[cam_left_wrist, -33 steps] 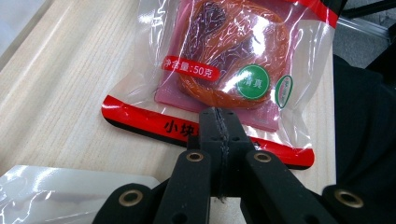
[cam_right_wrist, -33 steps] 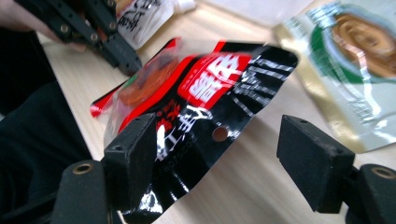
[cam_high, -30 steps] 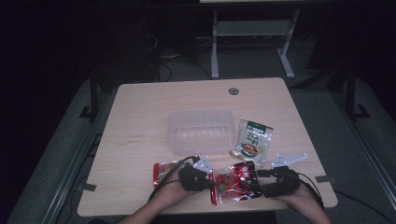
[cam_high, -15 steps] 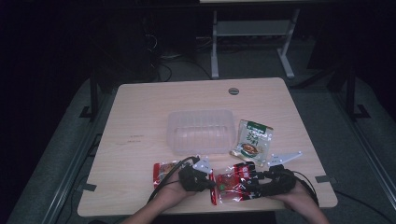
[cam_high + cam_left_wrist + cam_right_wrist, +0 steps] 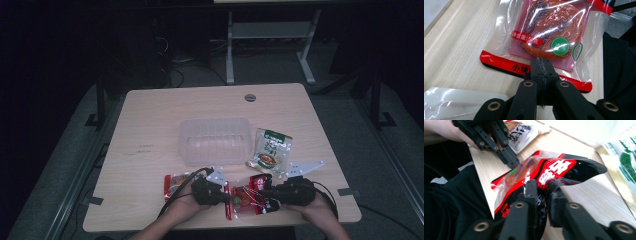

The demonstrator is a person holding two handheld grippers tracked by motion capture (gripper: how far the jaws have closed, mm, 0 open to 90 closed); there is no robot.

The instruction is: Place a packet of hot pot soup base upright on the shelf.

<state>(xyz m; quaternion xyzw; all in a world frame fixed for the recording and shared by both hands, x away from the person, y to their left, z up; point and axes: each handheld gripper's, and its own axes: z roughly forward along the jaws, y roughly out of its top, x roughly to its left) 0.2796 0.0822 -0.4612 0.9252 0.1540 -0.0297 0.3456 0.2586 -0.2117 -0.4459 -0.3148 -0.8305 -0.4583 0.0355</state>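
Grippers, two: left (image 5: 540,62) pinches red pouch (image 5: 248,199) at its sealed edge; right (image 5: 543,185), jaws just closing, nips the far end. Pouch lies at table's (image 5: 150,120) near edge. Keep both pinches on film, off contents.

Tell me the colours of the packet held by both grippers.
Red and black with a clear window, seen best in the right gripper view: packet.

My high view looks forward and down from afar over the desk (image 5: 150,125); both gripper views sit close, sharing the red packet (image 5: 549,32).
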